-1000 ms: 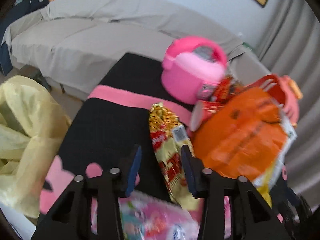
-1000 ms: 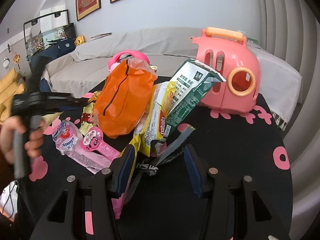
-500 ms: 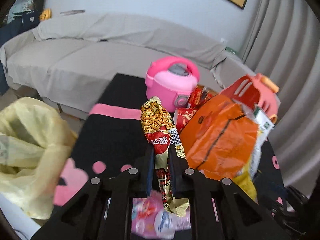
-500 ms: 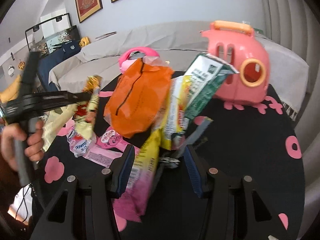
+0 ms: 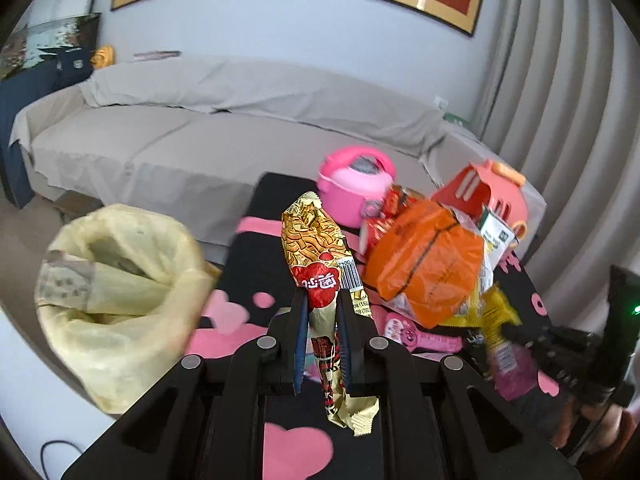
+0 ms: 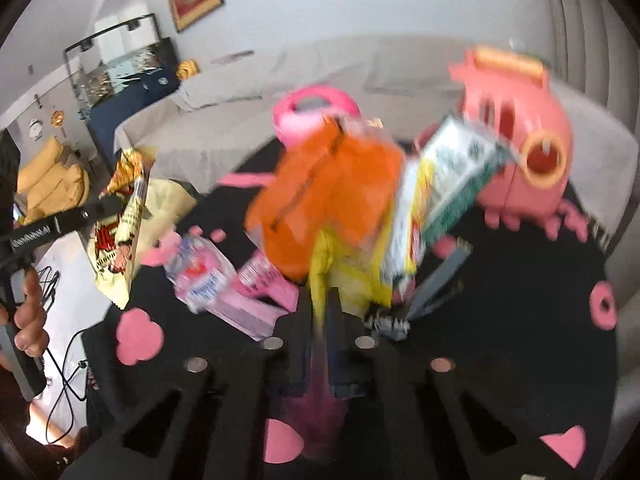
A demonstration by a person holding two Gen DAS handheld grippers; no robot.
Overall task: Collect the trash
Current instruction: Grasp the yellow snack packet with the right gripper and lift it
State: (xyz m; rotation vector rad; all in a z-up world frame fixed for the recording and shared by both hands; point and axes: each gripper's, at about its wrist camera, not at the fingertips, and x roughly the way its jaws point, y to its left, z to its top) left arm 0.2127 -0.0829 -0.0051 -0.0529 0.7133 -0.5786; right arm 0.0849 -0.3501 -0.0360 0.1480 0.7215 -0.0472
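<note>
My left gripper (image 5: 323,310) is shut on a gold and red snack wrapper (image 5: 316,240) and holds it upright above the black table (image 5: 256,256); the wrapper also shows in the right wrist view (image 6: 120,224). A yellow trash bag (image 5: 116,292) stands open to the left of the table. My right gripper (image 6: 320,312) is shut on a yellow and pink wrapper (image 6: 324,276), blurred by motion. An orange bag (image 6: 332,184), a green and white packet (image 6: 452,184) and pink wrappers (image 6: 248,296) lie in a pile on the table.
A pink toy pot (image 5: 358,184) and a pink toy carrier (image 6: 516,136) stand at the back of the table. A grey sofa (image 5: 180,136) is behind. Cables (image 6: 60,380) run on the floor at the left.
My left gripper closed on the gold wrapper and lifted it up. My right gripper closed on the yellow and pink wrapper and is moving with it.
</note>
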